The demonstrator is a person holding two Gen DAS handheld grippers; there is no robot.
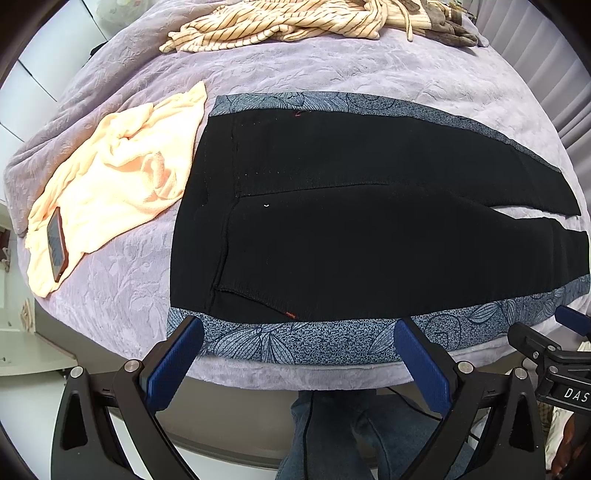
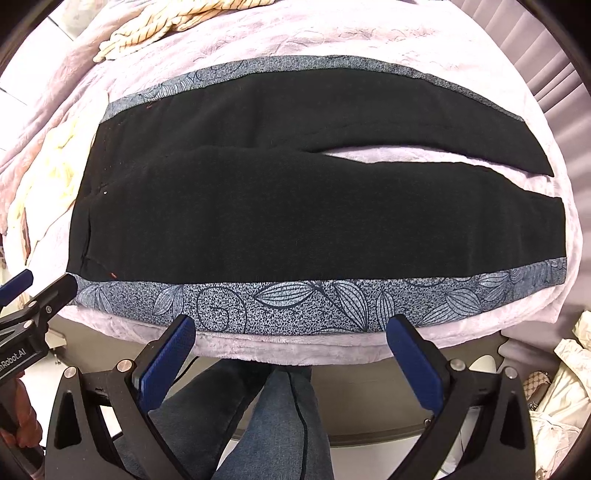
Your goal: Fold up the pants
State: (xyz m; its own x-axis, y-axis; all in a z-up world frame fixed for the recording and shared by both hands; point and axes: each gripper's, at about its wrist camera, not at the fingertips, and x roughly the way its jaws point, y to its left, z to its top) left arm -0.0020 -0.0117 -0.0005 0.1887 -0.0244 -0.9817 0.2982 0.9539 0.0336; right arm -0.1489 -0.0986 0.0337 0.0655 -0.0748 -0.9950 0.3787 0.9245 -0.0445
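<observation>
Lavender embossed bedding (image 1: 332, 70) covers the bed. On its left lies a peach cloth (image 1: 122, 173) with a phone (image 1: 57, 243) resting on it; a striped garment (image 1: 280, 26) is bunched at the far edge. Spread flat across the middle are the black pants (image 1: 351, 229), waistband to the left and legs running right, with patterned grey side stripes. Just short of the near stripe, the left gripper (image 1: 299, 365) and right gripper (image 2: 291, 360) each have jaws spread wide, holding nothing.
</observation>
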